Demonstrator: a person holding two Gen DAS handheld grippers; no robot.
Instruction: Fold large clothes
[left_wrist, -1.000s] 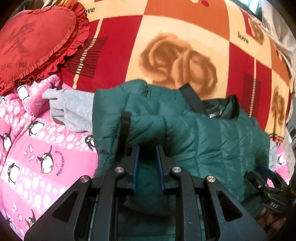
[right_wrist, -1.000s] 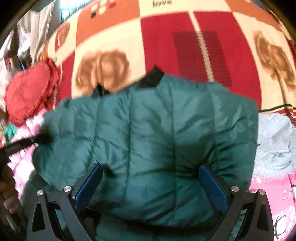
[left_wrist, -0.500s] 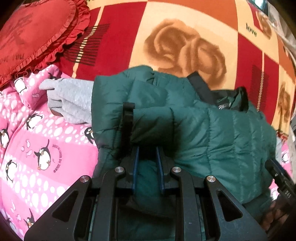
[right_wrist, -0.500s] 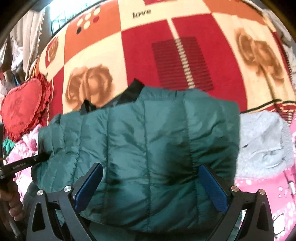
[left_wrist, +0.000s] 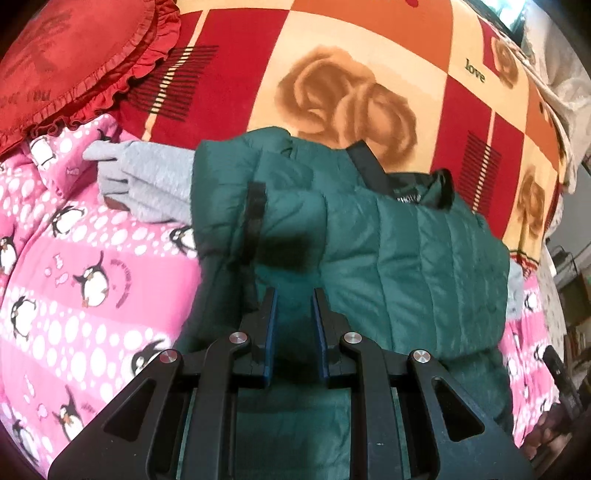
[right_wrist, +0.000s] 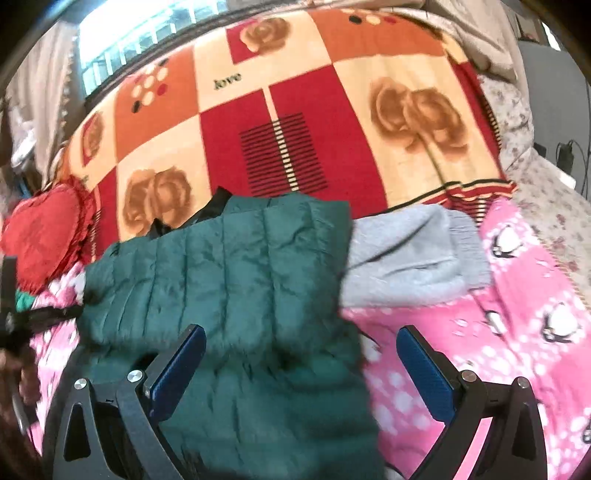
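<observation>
Shift since earlier view: right hand-held gripper (right_wrist: 301, 373) has drawn back and sideways, so the green puffer jacket (right_wrist: 229, 280) now fills only the left part of its view, with pink penguin blanket (right_wrist: 498, 354) under its right finger.
Right hand-held gripper: jaws wide apart, nothing between the pads.
Left hand-held gripper (left_wrist: 294, 325): fingers nearly together, clamped on a fold of jacket fabric; hardly moved.
Jacket location: on the bed, folded over itself, collar (left_wrist: 417, 184) toward the checked rose blanket (left_wrist: 351, 99); over a grey garment (right_wrist: 410, 258).
Task reading: fold laid; right side released, probably repositioning for the next fold.
</observation>
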